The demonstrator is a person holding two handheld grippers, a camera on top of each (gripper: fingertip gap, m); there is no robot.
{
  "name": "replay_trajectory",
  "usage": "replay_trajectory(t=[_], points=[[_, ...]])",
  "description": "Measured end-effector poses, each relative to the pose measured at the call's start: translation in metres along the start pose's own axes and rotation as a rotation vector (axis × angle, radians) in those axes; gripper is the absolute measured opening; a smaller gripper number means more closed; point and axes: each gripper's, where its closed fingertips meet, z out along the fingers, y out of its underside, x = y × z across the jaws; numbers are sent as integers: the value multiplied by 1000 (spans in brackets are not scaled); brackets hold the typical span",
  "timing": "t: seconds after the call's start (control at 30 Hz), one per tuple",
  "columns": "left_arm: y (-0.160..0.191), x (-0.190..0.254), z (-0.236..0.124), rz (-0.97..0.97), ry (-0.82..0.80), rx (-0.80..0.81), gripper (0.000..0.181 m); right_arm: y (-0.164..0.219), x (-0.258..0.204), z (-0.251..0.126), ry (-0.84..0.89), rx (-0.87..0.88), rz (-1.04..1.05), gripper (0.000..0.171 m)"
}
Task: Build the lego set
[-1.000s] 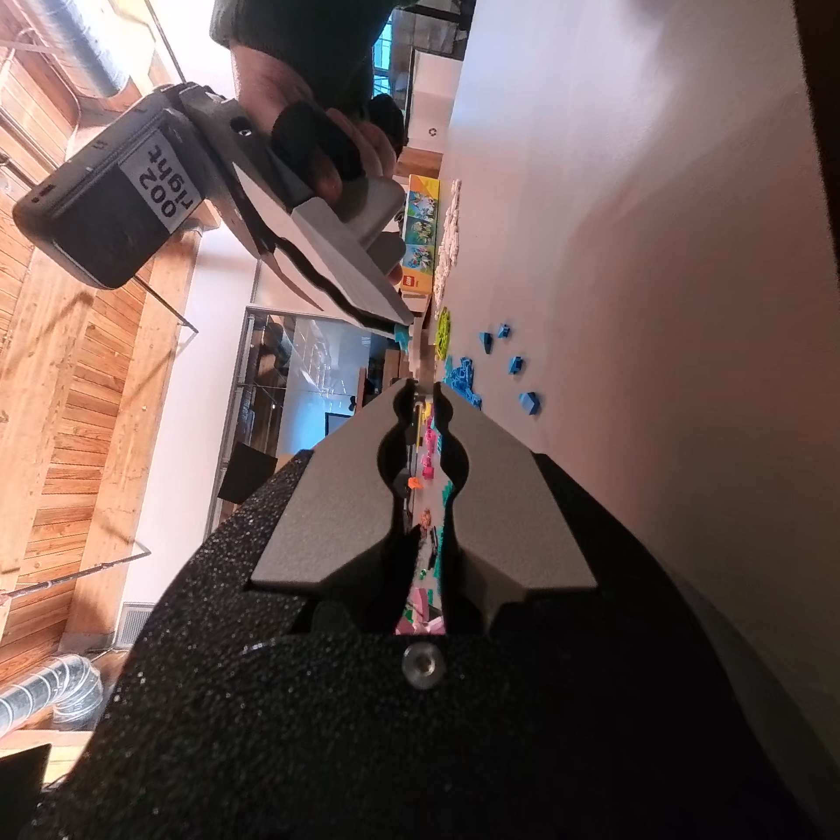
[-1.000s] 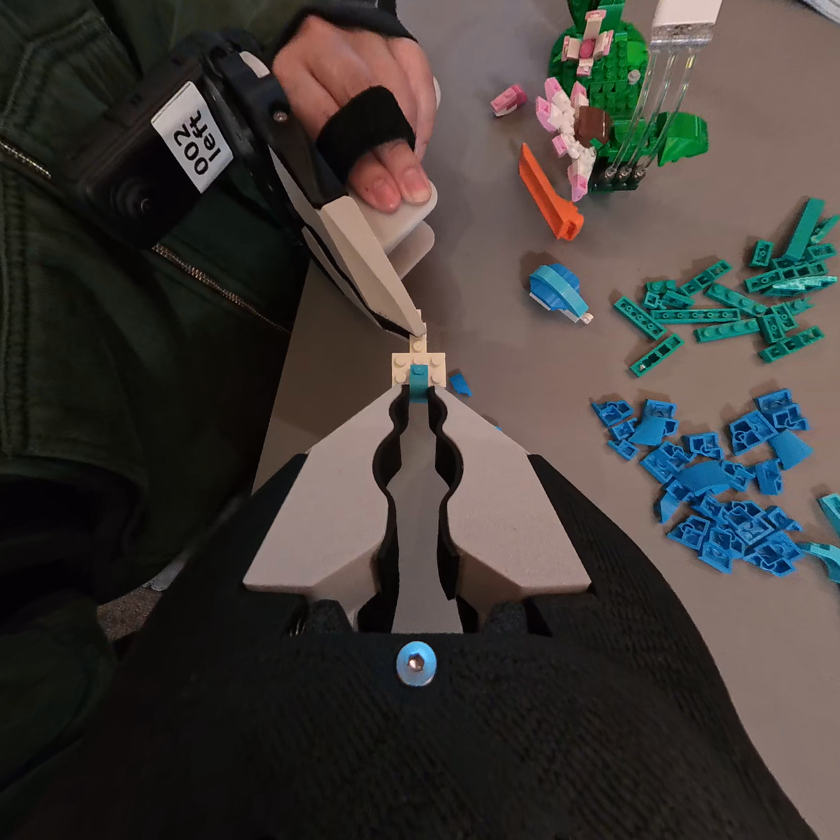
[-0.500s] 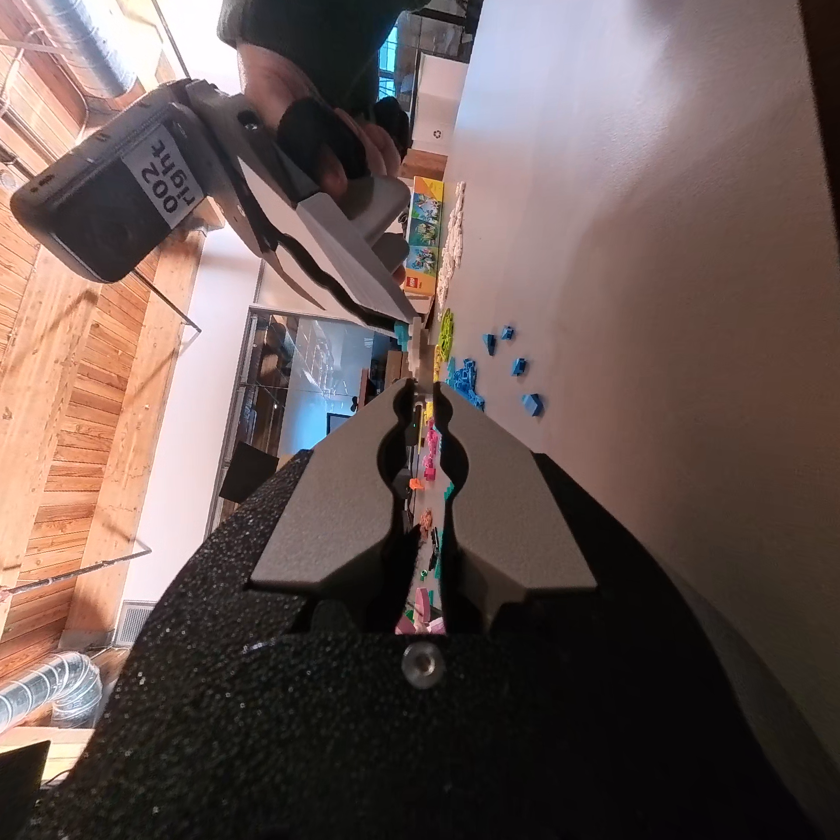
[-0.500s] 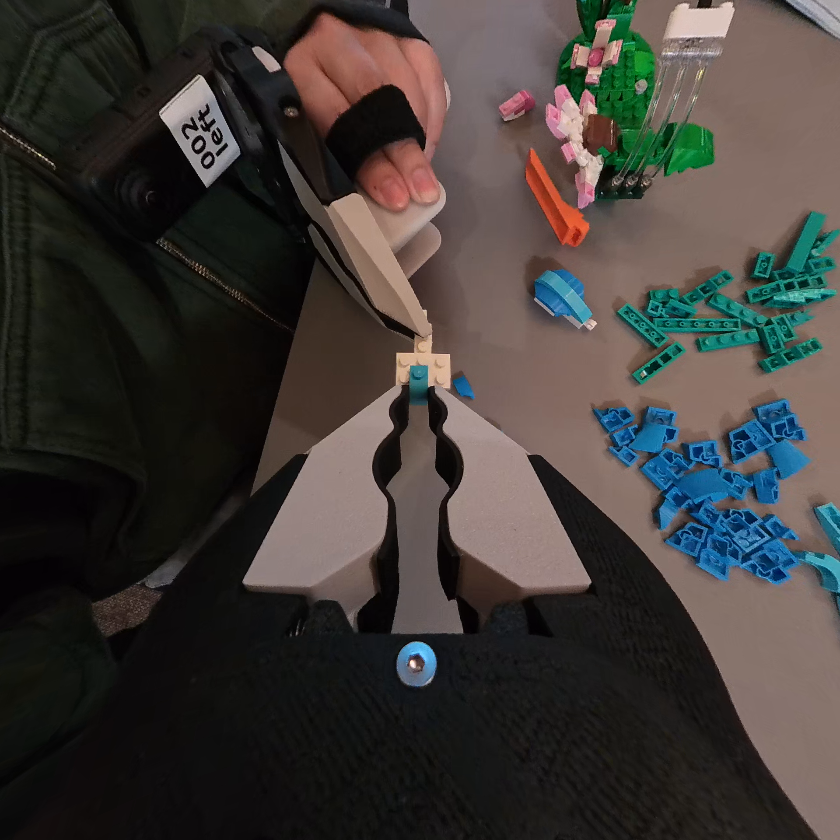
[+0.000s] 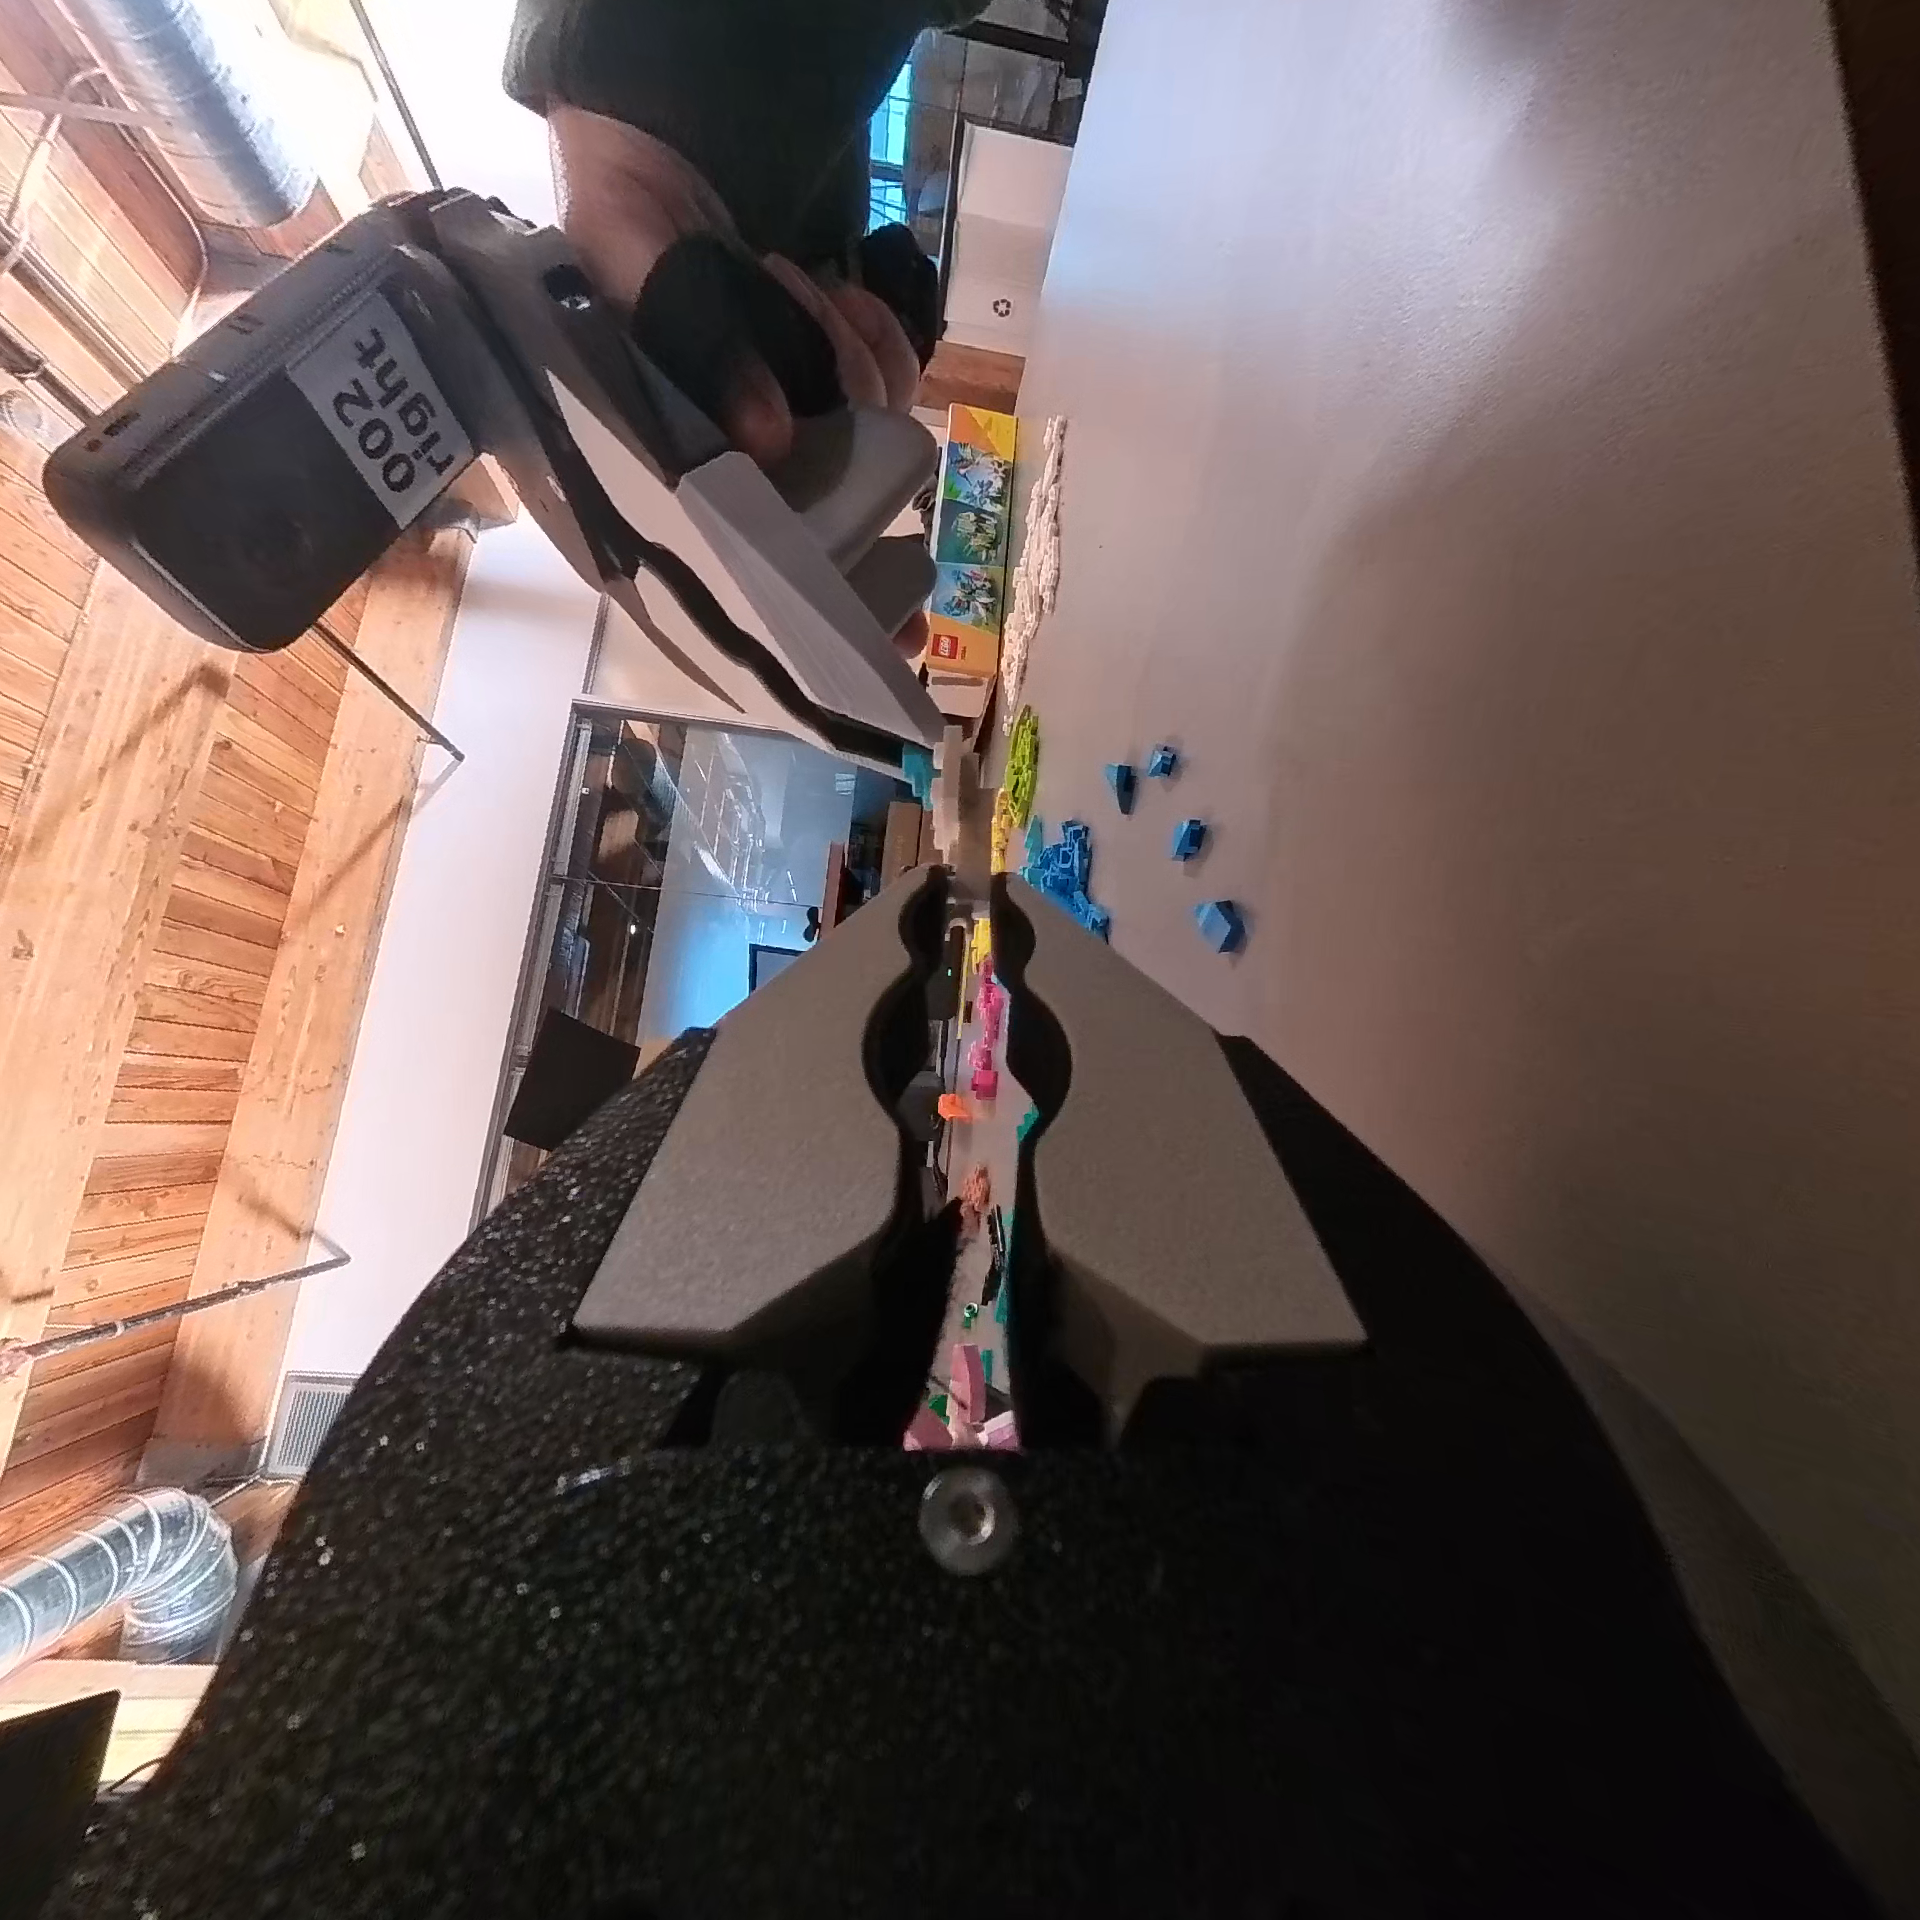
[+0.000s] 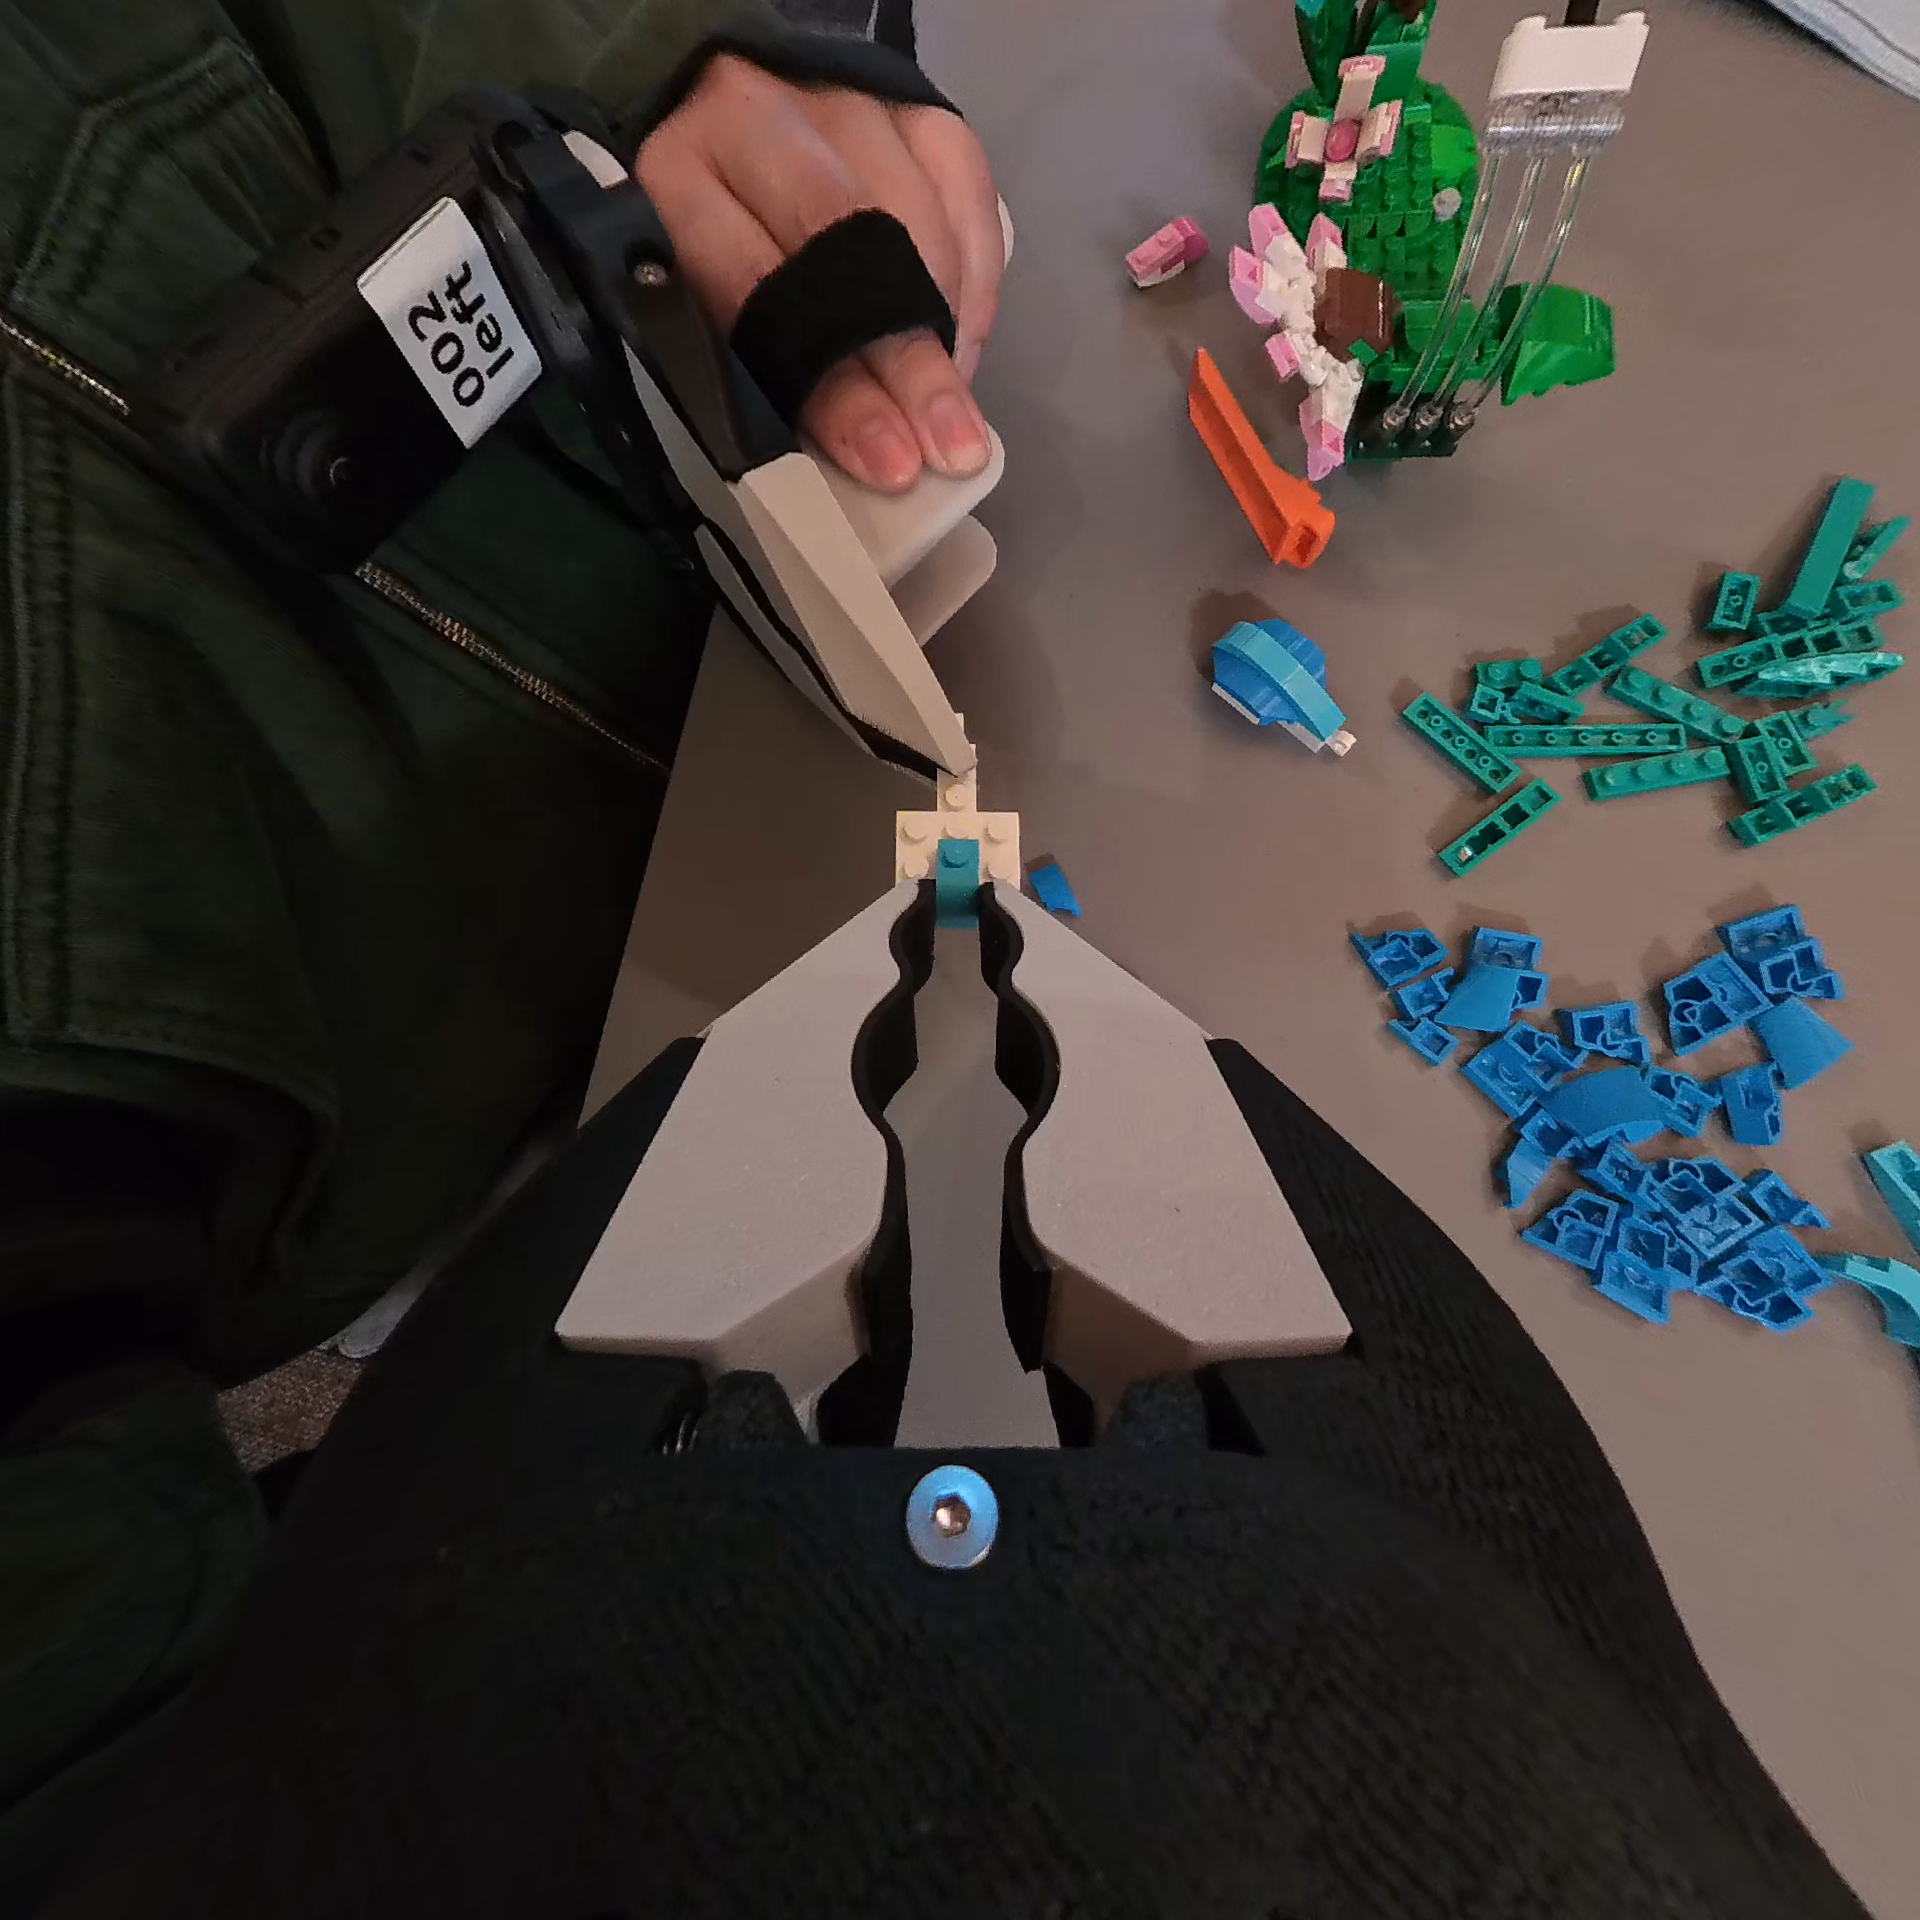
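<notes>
Lego assembly [image 6: 958, 837], a small white plate stack with a teal piece [image 6: 957, 883] on its near edge, is held above the grey table [image 6: 1195, 883] between both tools. The teal piece is clamped by the narrowly closed fingers of the right gripper [image 6: 958, 902]. The far white end is pinched by the left gripper [image 6: 961, 756], its fingers closed to a point. A single blue piece [image 6: 1055, 886] is seen just beside the assembly. Farther right, a blue pile [image 6: 1642, 1122] and teal plates [image 6: 1662, 727] are noted; beyond, an orange separator [image 6: 1257, 473] and a green flower model [image 6: 1371, 229].
</notes>
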Motion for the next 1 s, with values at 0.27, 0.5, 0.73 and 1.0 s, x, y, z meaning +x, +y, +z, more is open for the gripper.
replay_trajectory(t=[0.27, 0.5, 0.73, 1.0], points=[[0, 0, 0, 0, -3, -1, 4, -1, 0, 0, 2, 4, -1, 7], [1, 1, 1, -1, 0, -7, 4, 0, 0, 0, 0, 8, 6, 8], [15, 2, 4, -41, 16, -75, 5, 16, 23, -14, 121, -9, 54, 12], [18, 11, 6, -52, 60, -90, 5, 60, 65, -8, 280, -119, 184, 17]])
